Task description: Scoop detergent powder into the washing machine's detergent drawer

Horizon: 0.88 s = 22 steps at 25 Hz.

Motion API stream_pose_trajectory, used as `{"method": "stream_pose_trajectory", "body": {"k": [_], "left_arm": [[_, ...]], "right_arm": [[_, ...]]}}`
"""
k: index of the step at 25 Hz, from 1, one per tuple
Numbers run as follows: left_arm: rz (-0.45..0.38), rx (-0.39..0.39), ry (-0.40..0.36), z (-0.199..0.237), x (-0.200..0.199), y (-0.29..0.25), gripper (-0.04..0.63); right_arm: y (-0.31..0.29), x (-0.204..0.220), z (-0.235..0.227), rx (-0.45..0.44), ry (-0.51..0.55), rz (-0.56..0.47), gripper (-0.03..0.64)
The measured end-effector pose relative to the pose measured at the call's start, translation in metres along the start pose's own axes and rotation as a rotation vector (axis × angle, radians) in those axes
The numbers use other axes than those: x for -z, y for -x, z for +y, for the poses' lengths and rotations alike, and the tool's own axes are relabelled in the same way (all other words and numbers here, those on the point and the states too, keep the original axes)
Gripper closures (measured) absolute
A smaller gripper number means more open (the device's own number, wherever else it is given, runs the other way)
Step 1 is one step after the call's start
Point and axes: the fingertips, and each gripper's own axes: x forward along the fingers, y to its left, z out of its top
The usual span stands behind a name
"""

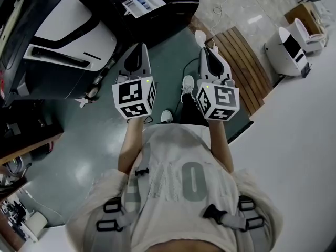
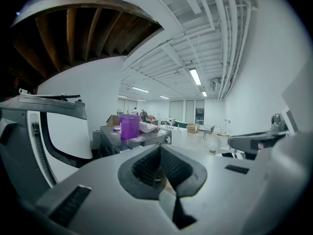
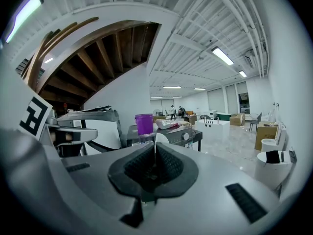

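A person holds both grippers side by side in front of the chest, over a grey-green floor. In the head view my left gripper [image 1: 137, 54] and right gripper [image 1: 207, 54] point away from the body. Both are shut with nothing between the jaws. Far ahead stands a grey machine [image 3: 172, 134] with a knob on its front, and a purple cup [image 3: 144, 123] and a white packet [image 3: 167, 124] sit on top of it. The left gripper view shows the same purple cup [image 2: 129, 126] and machine [image 2: 147, 138] beyond my left gripper [image 2: 160, 149]. No scoop or drawer is visible.
A large white-and-black apparatus [image 1: 63, 41] stands at the left. A slatted wooden platform [image 1: 241, 62] and a small white unit [image 1: 289, 49] lie at the right, beside a white surface [image 1: 299, 135]. A cable runs across the floor between the grippers.
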Motion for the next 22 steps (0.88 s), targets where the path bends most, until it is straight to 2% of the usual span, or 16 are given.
{"method": "stream_pose_trajectory", "body": {"k": [15,22], "left_arm": [[-0.033,-0.12,0.003,0.002,-0.064,-0.166,0.575],[-0.035,-0.178,0.006,-0.005,-0.077,-0.22,0.575]], "right_arm": [[-0.158,-0.075,-0.094,-0.116,0.049,-0.029,0.606],[-0.21,-0.09,-0.127,-0.187,0.072,-0.027,0.607]]}}
